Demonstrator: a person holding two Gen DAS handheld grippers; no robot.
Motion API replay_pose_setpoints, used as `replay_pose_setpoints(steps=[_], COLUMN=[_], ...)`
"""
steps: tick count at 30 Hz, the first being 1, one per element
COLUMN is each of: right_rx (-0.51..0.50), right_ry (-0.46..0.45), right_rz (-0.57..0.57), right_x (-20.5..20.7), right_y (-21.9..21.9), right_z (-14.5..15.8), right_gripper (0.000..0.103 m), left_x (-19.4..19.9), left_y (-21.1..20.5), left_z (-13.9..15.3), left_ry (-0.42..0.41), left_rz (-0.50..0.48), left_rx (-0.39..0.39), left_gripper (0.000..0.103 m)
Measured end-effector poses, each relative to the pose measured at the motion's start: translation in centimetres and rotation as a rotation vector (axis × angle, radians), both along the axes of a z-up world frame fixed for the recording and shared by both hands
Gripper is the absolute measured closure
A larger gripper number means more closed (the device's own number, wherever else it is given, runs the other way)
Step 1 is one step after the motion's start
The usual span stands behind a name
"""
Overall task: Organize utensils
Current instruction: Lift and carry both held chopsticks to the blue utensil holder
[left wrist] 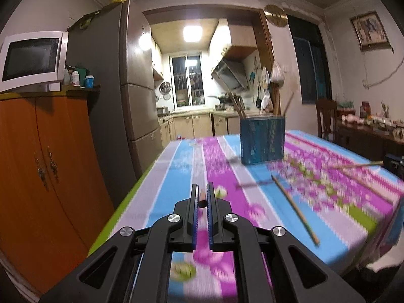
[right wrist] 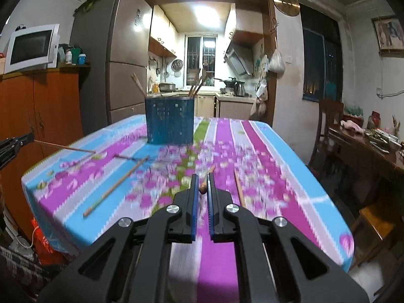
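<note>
A blue utensil holder (left wrist: 262, 139) (right wrist: 169, 121) stands on the striped tablecloth with several chopsticks upright in it. My left gripper (left wrist: 202, 189) is shut on a chopstick (left wrist: 202, 197), seen end-on between its pads; the right wrist view shows that gripper (right wrist: 15, 146) at the left edge, its chopstick (right wrist: 63, 148) held above the cloth. My right gripper (right wrist: 202, 179) is shut on another chopstick (right wrist: 208, 174); it also appears far right (left wrist: 394, 162) with its stick (left wrist: 353, 166). One loose chopstick (left wrist: 295, 209) (right wrist: 116, 186) lies between the grippers, another (right wrist: 238, 186) just right of my right gripper.
The table (left wrist: 176, 166) (right wrist: 290, 156) has its left edge near an orange cabinet (left wrist: 45, 164) and a grey fridge (left wrist: 108, 88). A wooden chair (right wrist: 328, 126) and a cluttered side table (right wrist: 373, 146) stand to the right. A kitchen opens behind the table.
</note>
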State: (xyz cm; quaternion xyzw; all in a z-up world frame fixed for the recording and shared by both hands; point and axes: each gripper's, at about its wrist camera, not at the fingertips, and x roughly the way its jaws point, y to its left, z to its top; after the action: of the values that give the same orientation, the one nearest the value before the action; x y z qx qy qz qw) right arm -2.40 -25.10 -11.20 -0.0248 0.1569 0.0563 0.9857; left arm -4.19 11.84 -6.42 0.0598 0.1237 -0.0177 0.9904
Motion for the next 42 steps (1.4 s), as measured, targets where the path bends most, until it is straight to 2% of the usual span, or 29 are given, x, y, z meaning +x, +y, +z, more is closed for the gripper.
replay_pose_setpoints(steps=[3, 10, 22, 35, 42], right_rx=[0.002, -0.024, -0.069, -0.034, 0.023], right_ry=[-0.026, -0.079, -0.176, -0.227, -0.224], right_rz=[0.011, 0.038, 0.079, 0.157, 0.196], right_x=[1.2, 3.4, 6.0, 6.5, 7.0], right_y=[-0.3, -0.4, 1.2, 2.5, 3.2], right_z=[1.7, 5.0, 9.5, 13.1, 14.7], right_gripper=[0.098, 0.098, 0.098, 0.098, 0.098], left_x=[1.9, 5.2, 11.4, 11.3, 11.3], left_y=[0.6, 0.4, -0.8, -5.0, -7.7], left_z=[1.9, 5.9, 9.6, 12.4, 13.2], left_ry=[-0.012, -0.047, -0.023, -0.033, -0.04], left_rz=[-0.012, -0.052, -0.148, -0.201, -0.114], left_rx=[-0.027, -0.014, -0.041, -0.026, 0.012], left_gripper=[0.096, 0.096, 0.096, 0.096, 0.096])
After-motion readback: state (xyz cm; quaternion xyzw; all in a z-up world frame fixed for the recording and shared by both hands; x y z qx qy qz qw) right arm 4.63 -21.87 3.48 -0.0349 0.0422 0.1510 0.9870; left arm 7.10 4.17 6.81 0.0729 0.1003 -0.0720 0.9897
